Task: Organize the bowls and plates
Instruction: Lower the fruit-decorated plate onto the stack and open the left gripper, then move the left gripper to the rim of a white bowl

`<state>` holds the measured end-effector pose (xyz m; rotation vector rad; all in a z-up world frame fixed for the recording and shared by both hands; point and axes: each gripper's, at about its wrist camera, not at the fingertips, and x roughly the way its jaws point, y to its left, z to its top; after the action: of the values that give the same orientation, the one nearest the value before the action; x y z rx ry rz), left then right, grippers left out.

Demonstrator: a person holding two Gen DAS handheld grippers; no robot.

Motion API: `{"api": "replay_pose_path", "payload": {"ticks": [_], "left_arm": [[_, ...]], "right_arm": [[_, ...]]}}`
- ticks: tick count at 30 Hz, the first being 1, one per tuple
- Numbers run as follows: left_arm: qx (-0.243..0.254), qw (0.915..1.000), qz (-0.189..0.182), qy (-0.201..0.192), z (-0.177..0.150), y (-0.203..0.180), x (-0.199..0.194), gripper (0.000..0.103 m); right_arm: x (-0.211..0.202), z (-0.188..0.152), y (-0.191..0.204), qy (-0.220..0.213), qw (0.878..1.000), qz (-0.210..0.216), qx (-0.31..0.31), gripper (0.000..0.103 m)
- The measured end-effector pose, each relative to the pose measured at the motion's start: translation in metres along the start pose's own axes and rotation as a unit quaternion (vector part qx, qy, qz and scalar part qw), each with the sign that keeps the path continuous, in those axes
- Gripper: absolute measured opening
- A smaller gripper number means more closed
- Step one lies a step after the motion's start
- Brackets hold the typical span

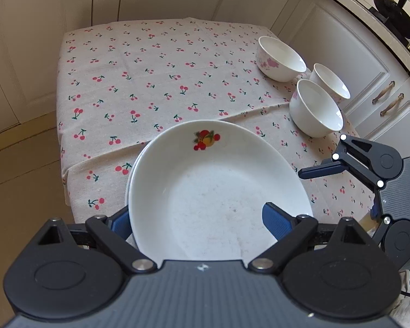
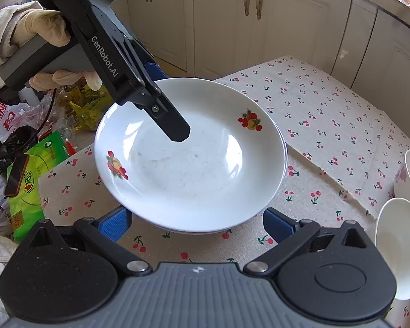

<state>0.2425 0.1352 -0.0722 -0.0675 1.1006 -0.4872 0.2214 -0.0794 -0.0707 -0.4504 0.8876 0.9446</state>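
A white plate with fruit prints (image 1: pixel 216 180) lies on top of another plate on the cherry-print tablecloth (image 1: pixel 150 68); it also shows in the right wrist view (image 2: pixel 194 164). My left gripper (image 1: pixel 196 218) is open, its jaws set wide around the plate's near rim, one blue pad (image 1: pixel 276 220) over the plate's inside and the other outside the rim. In the right wrist view the left gripper's finger (image 2: pixel 175 128) hangs over the plate. My right gripper (image 2: pixel 196 225) is open and empty, just short of the plates' near edge. Three white bowls (image 1: pixel 281 58) (image 1: pixel 329 84) (image 1: pixel 315 109) stand at the right.
Cream cabinets (image 2: pixel 232 27) stand behind the table. Bags, a green box (image 2: pixel 32 169) and a phone lie on the floor to the left of the table. A black pan (image 1: pixel 396 16) sits on the counter at the far right.
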Motion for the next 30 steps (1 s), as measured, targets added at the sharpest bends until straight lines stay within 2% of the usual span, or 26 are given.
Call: {"api": "replay_pose_path", "payload": {"ticks": [8, 12, 20, 23, 25, 27, 30], "left_arm": [[-0.006, 1.0000, 0.004, -0.002, -0.001, 0.000, -0.003, 0.095], [-0.008, 0.9999, 0.007, -0.003, -0.003, 0.000, -0.006, 0.095], [-0.008, 0.9994, 0.033, -0.004, -0.009, 0.001, -0.011, 0.095], [-0.006, 0.9993, 0.031, -0.020, -0.012, -0.002, -0.017, 0.095], [0.005, 0.9986, 0.043, -0.032, -0.012, -0.007, -0.021, 0.095], [0.031, 0.9961, 0.064, -0.053, -0.015, -0.019, -0.025, 0.095], [0.053, 0.9929, 0.074, -0.076, -0.020, -0.036, -0.028, 0.096]], "right_arm": [[-0.009, -0.003, 0.001, -0.009, 1.000, -0.003, 0.006, 0.103], [-0.016, -0.007, 0.004, -0.016, 1.000, -0.018, 0.010, 0.103], [-0.028, -0.019, 0.003, -0.032, 0.999, -0.029, 0.030, 0.103], [-0.032, -0.023, 0.003, -0.039, 0.998, -0.037, 0.040, 0.103], [-0.035, -0.026, 0.003, -0.043, 0.997, -0.046, 0.045, 0.103], [-0.038, -0.029, 0.004, -0.050, 0.995, -0.068, 0.047, 0.103], [-0.043, -0.037, 0.004, -0.061, 0.991, -0.106, 0.056, 0.103]]}}
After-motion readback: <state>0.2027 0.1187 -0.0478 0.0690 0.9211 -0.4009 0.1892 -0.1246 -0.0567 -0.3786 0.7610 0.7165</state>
